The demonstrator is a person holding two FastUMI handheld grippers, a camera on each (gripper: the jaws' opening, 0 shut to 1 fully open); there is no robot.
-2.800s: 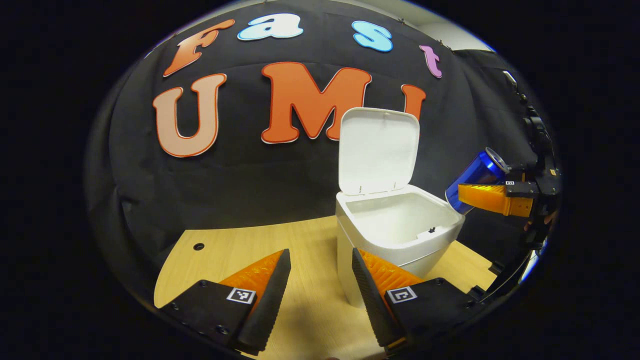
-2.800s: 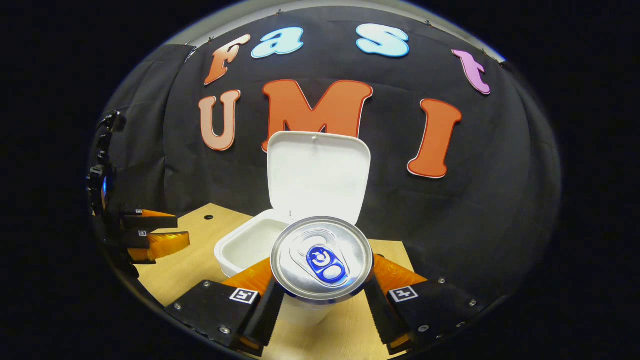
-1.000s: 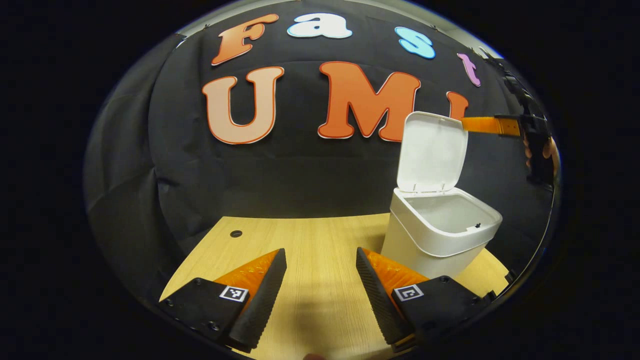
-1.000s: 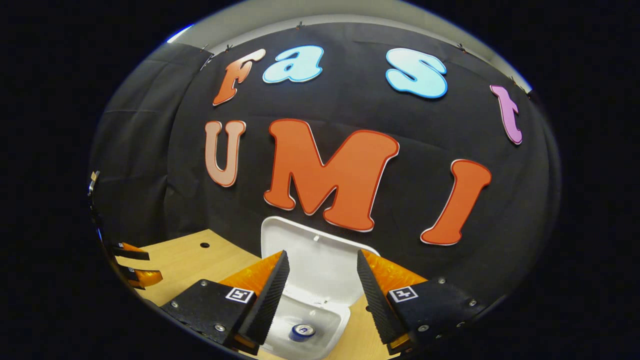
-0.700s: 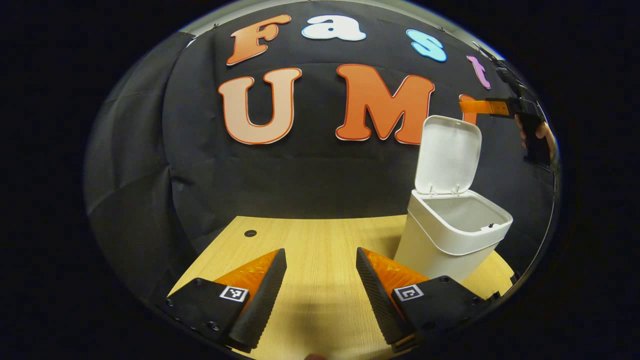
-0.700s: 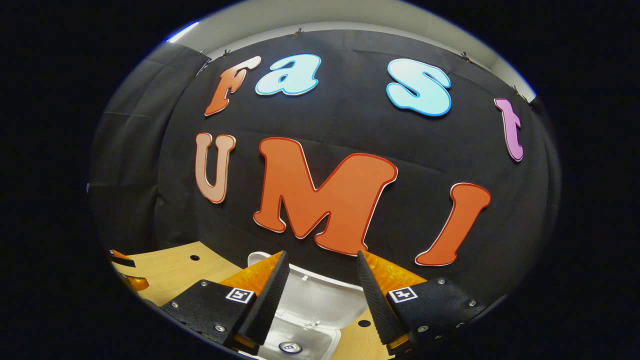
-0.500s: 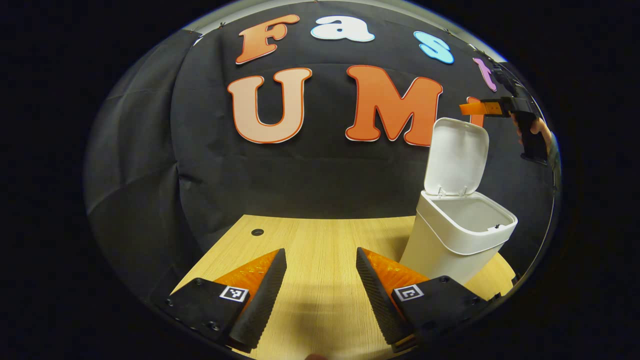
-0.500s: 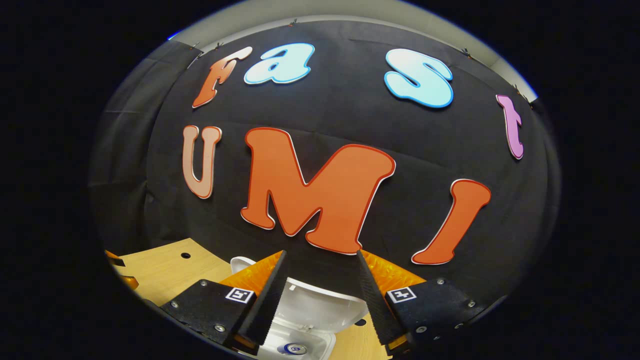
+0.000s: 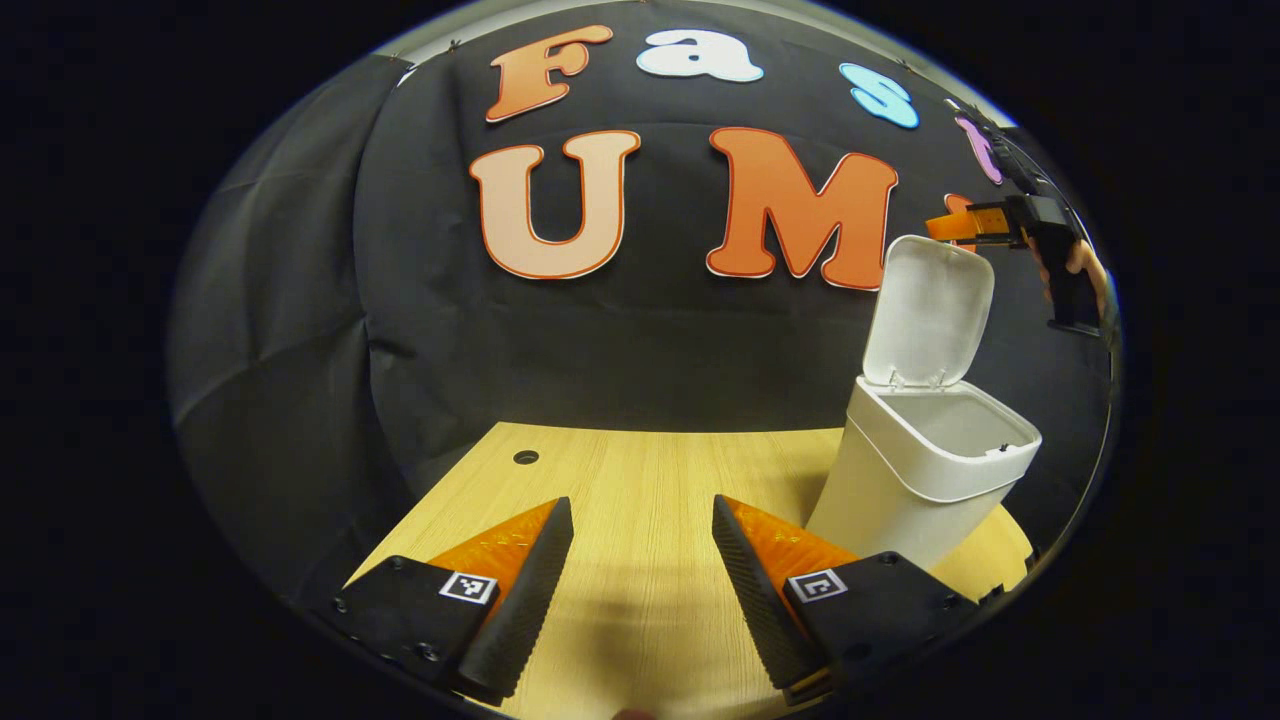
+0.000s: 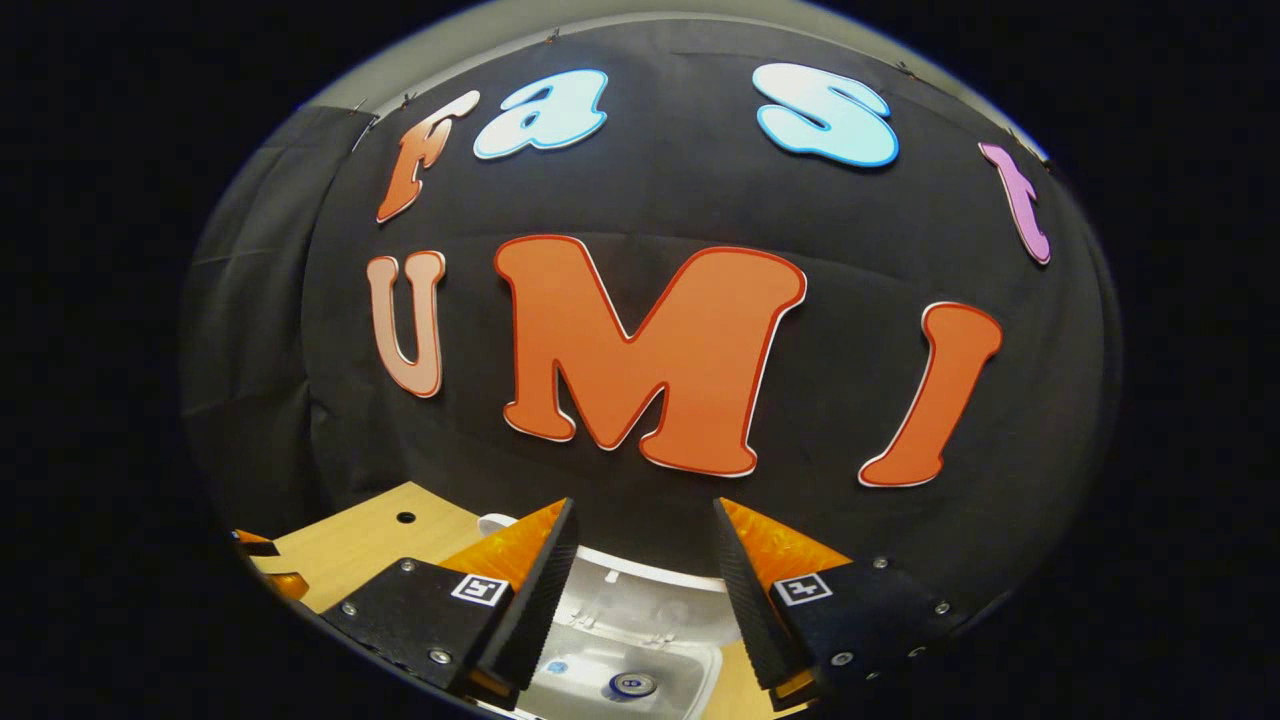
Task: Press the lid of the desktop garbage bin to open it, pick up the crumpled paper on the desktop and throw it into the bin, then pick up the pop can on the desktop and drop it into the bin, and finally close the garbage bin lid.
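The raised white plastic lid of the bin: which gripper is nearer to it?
Right. The right gripper hovers just above the raised white plastic lid; the left gripper is open over the wooden table, off to the bin's side.

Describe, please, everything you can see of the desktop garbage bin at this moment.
The bin is a small white container, plastic by its look, with rounded corners and a body narrowing downward. It stands upright on the wooden desk. Its hinged lid stands open, raised at the back. In the right gripper view a pop can lies inside.
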